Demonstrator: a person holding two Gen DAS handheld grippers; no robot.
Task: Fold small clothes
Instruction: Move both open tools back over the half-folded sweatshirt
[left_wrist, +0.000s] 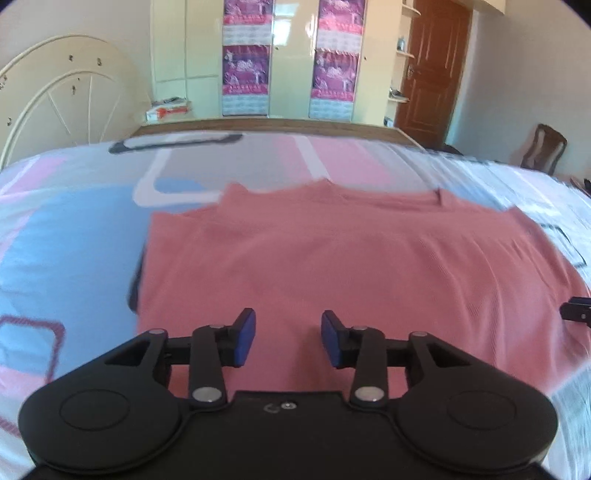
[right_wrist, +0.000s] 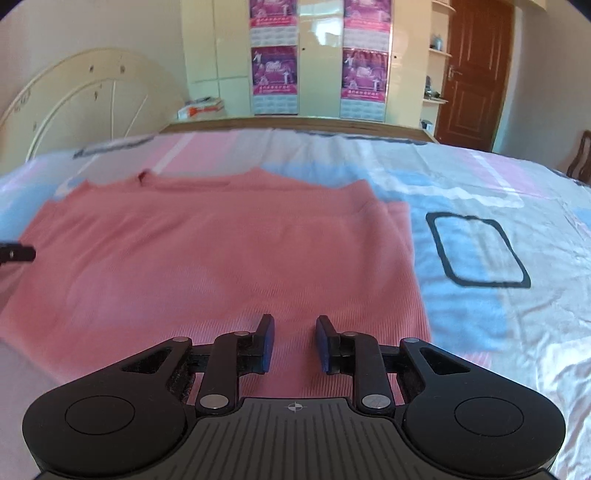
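A salmon-pink knit garment (left_wrist: 332, 258) lies flat on the bed, its sides folded in and its neckline at the far edge. The same pink garment (right_wrist: 207, 258) fills the right wrist view. My left gripper (left_wrist: 288, 339) hovers over the near left part of the garment, its blue pads apart with nothing between them. Over the near right part, close to the right edge, my right gripper (right_wrist: 294, 343) stands with a narrower gap, also holding nothing. Each gripper's black tip shows at the edge of the other view: the right gripper (left_wrist: 576, 314), the left gripper (right_wrist: 16, 253).
The bedsheet (right_wrist: 480, 206) is patterned in pink, blue and white with dark outlined squares. A wooden footboard (left_wrist: 258, 127) runs along the far edge. Beyond stand a cream wardrobe (right_wrist: 317, 55) with purple posters, a brown door (right_wrist: 472, 74), a round white frame (left_wrist: 66, 96) and a chair (left_wrist: 546, 147).
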